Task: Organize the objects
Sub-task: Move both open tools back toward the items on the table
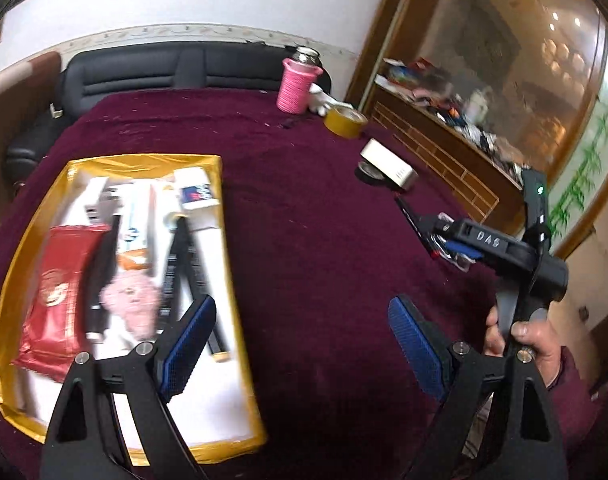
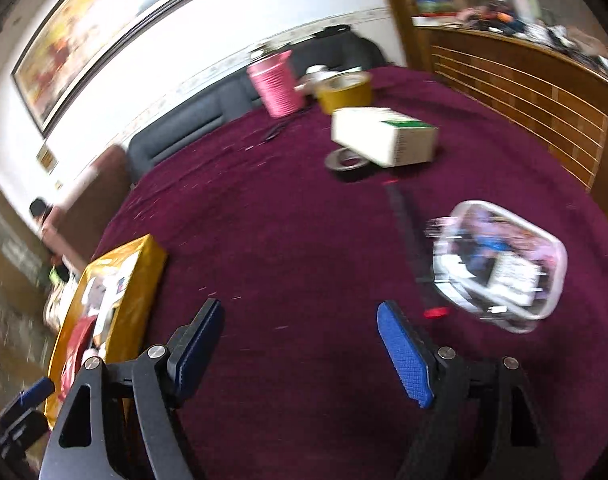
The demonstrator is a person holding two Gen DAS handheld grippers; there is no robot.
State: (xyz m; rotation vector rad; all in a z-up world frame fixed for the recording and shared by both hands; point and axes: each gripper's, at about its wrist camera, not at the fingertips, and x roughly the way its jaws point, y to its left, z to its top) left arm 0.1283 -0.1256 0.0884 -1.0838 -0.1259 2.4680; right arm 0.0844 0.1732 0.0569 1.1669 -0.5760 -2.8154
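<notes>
1. A gold-rimmed tray (image 1: 228, 216) is sitting at the left of the maroon tablecloth (image 1: 312, 208), holding a red packet (image 1: 52, 292), a pink fluffy item (image 1: 130, 304), several white boxes and tubes that are too blurred to tell apart, and a dark stick (image 1: 188, 264) lying lengthwise.
2. The left gripper (image 1: 300, 344) is hovering with its jaws spread wide and nothing between them; its left blue pad (image 1: 188, 348) is showing over the tray's right edge, the other over bare cloth.
3. Farther back near the middle, a pink woven holder (image 1: 294, 86) is standing upright, with a roll of yellow tape (image 1: 344, 120) just beside it.
4. A white carton (image 2: 384, 136) is resting tilted on a dark tape roll (image 2: 344, 162).
5. The right gripper (image 2: 300, 348) is hanging over bare cloth, its jaws wide apart and gripping nothing; a hand (image 1: 532, 340) is clutching its handle in the left wrist view.
6. A black comb-like strip (image 2: 408, 236) is lying just left of a clear lidded container (image 2: 500, 260), which is sitting at the right with small blurred things inside.
</notes>
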